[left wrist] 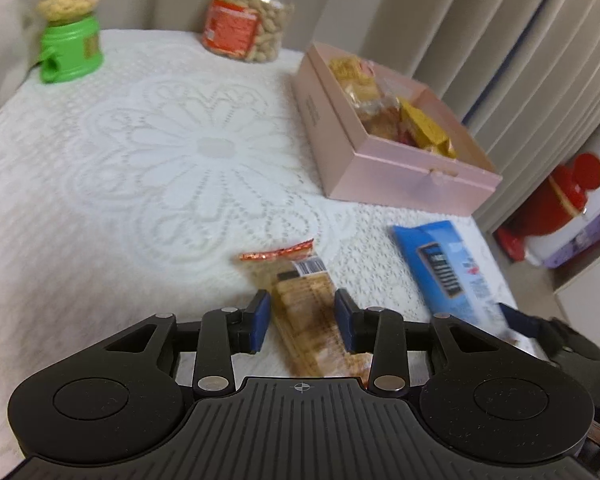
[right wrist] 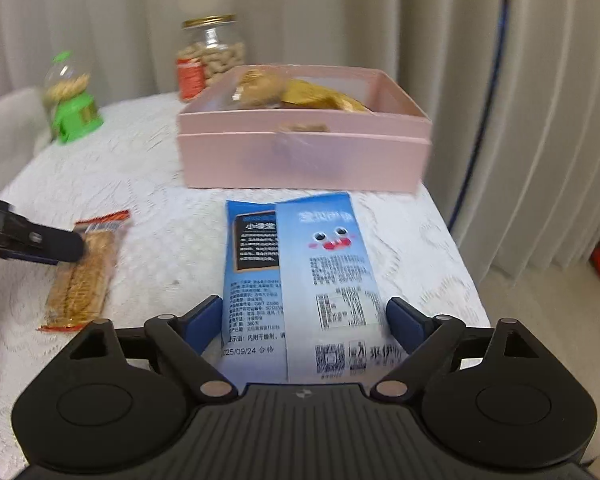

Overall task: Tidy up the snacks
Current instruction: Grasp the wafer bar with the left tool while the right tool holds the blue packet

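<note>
A clear-wrapped cracker bar [left wrist: 306,308] with orange ends lies on the white lace tablecloth [left wrist: 172,152]. My left gripper [left wrist: 303,322] is open, its blue pads on either side of the bar. A blue snack bag [right wrist: 300,280] lies flat in front of the pink box [right wrist: 304,156]. My right gripper [right wrist: 306,322] is open around the bag's near end. The box holds several wrapped snacks [left wrist: 396,108]. The bag [left wrist: 448,268] and box [left wrist: 380,160] also show in the left wrist view, the bar [right wrist: 84,272] and the left gripper's finger [right wrist: 40,246] in the right wrist view.
A peanut jar [left wrist: 248,20] and a green candy dispenser [left wrist: 70,36] stand at the table's far edge. Curtains [right wrist: 500,100] hang behind and to the right. The table's right edge drops off by the bag. A red object [left wrist: 564,196] sits on the floor beyond.
</note>
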### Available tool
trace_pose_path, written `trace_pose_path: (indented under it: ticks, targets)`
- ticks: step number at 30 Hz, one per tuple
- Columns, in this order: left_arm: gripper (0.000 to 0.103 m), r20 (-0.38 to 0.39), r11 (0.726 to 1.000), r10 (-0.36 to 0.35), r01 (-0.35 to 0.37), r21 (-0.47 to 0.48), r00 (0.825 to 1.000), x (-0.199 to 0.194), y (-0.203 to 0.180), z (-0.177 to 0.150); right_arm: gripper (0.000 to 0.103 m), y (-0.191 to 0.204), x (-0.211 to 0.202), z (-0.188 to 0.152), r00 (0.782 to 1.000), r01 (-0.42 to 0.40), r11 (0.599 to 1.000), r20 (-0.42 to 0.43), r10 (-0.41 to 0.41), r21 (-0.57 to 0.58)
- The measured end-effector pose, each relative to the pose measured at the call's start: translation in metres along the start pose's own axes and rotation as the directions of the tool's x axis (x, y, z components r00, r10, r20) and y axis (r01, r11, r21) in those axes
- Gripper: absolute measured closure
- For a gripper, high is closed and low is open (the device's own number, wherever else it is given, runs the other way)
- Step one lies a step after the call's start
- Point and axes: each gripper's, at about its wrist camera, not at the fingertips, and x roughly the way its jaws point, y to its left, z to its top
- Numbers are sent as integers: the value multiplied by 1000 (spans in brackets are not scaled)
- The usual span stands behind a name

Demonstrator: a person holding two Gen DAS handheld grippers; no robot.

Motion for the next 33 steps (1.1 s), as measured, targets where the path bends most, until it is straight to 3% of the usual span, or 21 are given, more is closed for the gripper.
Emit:
trace_pose_path:
  ticks: [4,7,10,20,22,26,31,33]
  targets:
    - [50,0,991,66,-65,119,998,15,-26,-2,12,-9,-4,-10,999,21,1000,29,-21,8]
    - [52,23,966,129,-131,223,991,20,-40,-9,11,-10,-6,-17,998,25,1000,56,-25,4]
    - [51,34,953,137,-141,268,990,20,-43,-13,11,-11,-6,-20,997,26,1000,67,-27,9]
    - [67,73,983,68,-79,165,995,-7,-8,-23,8,-10,-3,-19,998,16,1000,57,-17,4]
    - [67,81,986,71,-82,145,994,-10,-1,-25,0,-10,-2,-17,999,-3,1000,35,3,2]
    - [67,91,996,18,-26,87,996,-15,15,-30,0,-9,0,-10,1000,-10,1000,-20,9,-13]
    - [67,106,996,5,-14,88,994,-16,15,-35,1,-10,2,3,995,-40,998,-90,35,-48]
    - [67,112,997,-7,-2,80,994,-17,17,-36,1,-12,-2,9,998,-27,999,-63,25,-34]
